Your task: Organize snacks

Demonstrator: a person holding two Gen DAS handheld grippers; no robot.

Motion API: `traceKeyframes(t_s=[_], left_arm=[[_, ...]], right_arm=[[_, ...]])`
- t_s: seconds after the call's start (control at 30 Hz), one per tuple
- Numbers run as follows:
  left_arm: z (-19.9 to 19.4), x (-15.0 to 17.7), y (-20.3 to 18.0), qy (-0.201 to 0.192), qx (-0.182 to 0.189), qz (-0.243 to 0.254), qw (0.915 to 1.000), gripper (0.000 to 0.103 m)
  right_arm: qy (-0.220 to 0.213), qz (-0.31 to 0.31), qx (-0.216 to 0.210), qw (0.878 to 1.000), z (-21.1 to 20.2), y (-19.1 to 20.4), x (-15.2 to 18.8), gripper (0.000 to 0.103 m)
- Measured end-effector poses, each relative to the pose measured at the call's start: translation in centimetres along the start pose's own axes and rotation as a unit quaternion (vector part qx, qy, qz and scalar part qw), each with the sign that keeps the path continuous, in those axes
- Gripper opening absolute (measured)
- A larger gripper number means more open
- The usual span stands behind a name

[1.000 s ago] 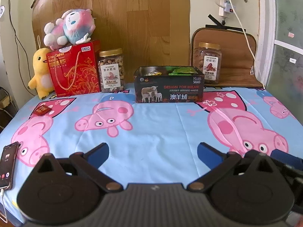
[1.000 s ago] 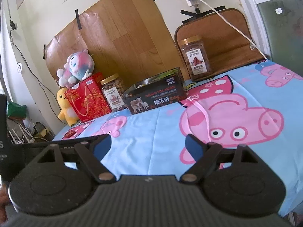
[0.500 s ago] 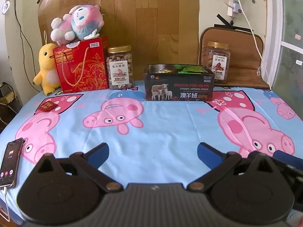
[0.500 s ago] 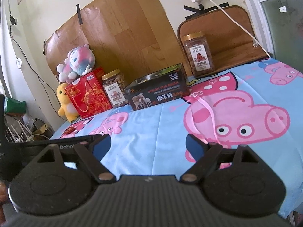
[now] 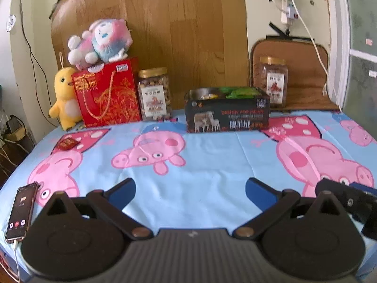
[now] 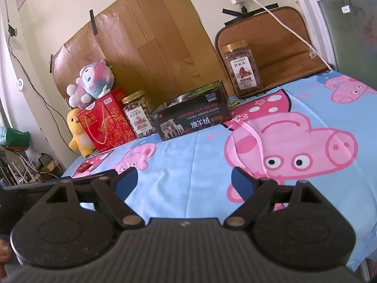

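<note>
A dark open box (image 5: 227, 115) (image 6: 190, 118) with green and yellow snack packets inside stands at the back of the table. Left of it are a nut jar (image 5: 154, 94) (image 6: 139, 115) and a red gift bag (image 5: 107, 94) (image 6: 107, 123). A second jar (image 5: 274, 82) (image 6: 243, 68) stands at the back right. A small red packet (image 5: 67, 143) (image 6: 84, 166) lies on the cloth at the left. My left gripper (image 5: 189, 192) hovers open over the near cloth, nothing between its blue pads. My right gripper (image 6: 183, 180) is open too, empty.
A pink-pig tablecloth (image 5: 212, 165) covers the table. A phone (image 5: 21, 212) with a cable lies at the near left edge. Plush toys (image 5: 101, 40) (image 5: 62, 96) sit by the gift bag. A power cord (image 5: 313, 42) hangs at the back right. The right gripper's tip (image 5: 348, 200) shows in the left wrist view.
The left wrist view has shifted a little, so the box and jars sit further right and lower in it. The right wrist view barely changed. Both grippers stayed open.
</note>
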State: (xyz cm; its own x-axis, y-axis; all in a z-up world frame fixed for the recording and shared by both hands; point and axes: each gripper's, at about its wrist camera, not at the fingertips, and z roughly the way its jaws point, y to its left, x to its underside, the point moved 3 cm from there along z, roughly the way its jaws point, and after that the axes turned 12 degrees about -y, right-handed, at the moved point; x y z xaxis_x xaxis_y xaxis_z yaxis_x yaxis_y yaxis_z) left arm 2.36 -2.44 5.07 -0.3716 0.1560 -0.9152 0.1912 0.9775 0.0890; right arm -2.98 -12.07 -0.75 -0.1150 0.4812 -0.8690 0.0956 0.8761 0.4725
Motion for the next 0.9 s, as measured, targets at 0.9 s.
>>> traceKeyframes(t_s=[0.9], left_arm=[[0.5, 0.2, 1.2, 0.017, -0.028, -0.015, 0.9993, 0.103]], right_arm=[[0.001, -0.002, 0.001, 1.000, -0.1, 0.0, 0.0, 0.089]])
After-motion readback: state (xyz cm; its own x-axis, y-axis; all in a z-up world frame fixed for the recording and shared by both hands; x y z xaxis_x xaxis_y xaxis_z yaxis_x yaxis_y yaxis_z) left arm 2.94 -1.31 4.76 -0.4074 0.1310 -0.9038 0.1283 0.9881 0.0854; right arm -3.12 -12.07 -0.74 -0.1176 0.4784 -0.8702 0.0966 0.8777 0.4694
